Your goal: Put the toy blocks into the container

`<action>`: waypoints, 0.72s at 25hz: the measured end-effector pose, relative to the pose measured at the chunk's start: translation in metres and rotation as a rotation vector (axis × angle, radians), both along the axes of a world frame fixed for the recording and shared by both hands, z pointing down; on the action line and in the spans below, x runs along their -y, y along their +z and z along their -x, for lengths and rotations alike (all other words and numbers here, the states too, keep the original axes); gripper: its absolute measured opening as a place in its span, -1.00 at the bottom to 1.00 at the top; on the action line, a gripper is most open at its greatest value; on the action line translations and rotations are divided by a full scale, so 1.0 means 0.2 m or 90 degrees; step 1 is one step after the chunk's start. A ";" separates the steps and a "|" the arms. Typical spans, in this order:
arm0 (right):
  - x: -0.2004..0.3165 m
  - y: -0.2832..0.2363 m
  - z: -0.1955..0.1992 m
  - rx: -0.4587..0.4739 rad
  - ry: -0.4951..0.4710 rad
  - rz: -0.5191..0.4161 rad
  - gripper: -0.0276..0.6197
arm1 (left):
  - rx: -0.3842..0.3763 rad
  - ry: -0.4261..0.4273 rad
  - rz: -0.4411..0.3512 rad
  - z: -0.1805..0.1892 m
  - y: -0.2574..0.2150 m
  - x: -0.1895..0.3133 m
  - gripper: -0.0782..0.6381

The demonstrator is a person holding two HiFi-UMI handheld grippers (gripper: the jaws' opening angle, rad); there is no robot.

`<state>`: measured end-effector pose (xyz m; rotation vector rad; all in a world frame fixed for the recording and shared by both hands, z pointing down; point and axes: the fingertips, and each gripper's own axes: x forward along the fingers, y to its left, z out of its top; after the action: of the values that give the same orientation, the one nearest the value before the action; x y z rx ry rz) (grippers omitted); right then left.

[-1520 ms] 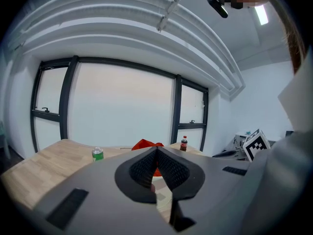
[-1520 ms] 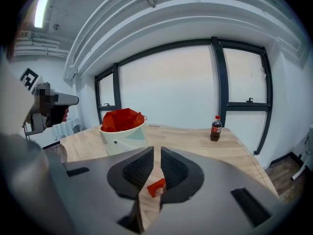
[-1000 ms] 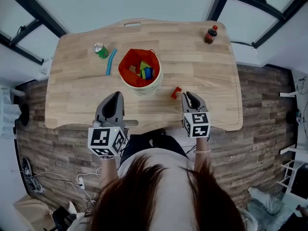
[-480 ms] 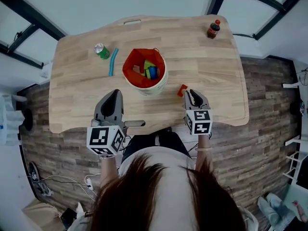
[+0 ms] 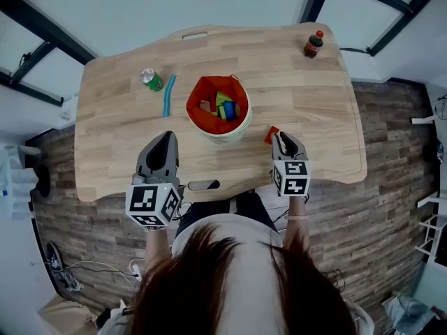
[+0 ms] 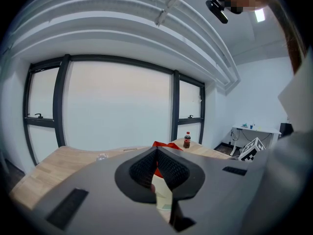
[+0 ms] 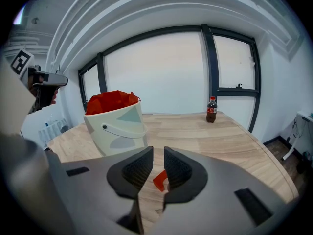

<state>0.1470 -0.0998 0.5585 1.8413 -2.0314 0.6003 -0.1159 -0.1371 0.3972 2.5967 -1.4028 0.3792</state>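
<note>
On my near left, the left gripper (image 5: 166, 139) hangs over the near edge of the table (image 5: 314, 117). Its own view shows the claw (image 6: 156, 151) clenched: the pad tips meet and nothing is caught between them.

On my near right, the right gripper (image 5: 282, 138) sits low over the wood with its claw (image 7: 157, 152) released, the jaws standing a little apart. The red block (image 5: 272, 134) lies on the table right at this gripper's tip, on the left side. In the right gripper view I see it (image 7: 160, 180) through the gap, low and close against the right pad. The pads are not pressing on it from both sides, so I count it as ungrasped.

Farther in, slightly left of the red block, stands the container (image 5: 227, 137), a white bucket with a red lining. Green, yellow and blue blocks (image 5: 225, 107) already lie inside it.

To its left and a bit farther, a blue stick (image 5: 168, 94) lies on the wood, with a green can (image 5: 151, 79) just beside it. At the far right corner a cola bottle (image 5: 313, 44) stands upright, well apart from everything else.
</note>
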 end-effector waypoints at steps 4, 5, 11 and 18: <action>0.01 0.03 0.00 0.001 0.017 0.008 -0.72 | 0.005 0.015 0.004 0.00 0.01 0.04 -0.76; 0.01 0.03 0.00 0.001 0.021 0.010 -0.72 | 0.005 0.019 0.005 0.00 0.01 0.05 -0.76; 0.02 0.07 0.01 0.002 0.039 0.026 -0.72 | 0.006 0.032 0.011 0.01 0.02 0.11 -0.76; 0.04 0.11 0.01 -0.002 0.053 0.038 -0.71 | 0.009 0.046 0.018 0.02 0.05 0.16 -0.76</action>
<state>0.1448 -0.1070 0.5807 1.8984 -1.9205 0.6735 -0.1196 -0.1697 0.4077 2.6327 -1.3005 0.4251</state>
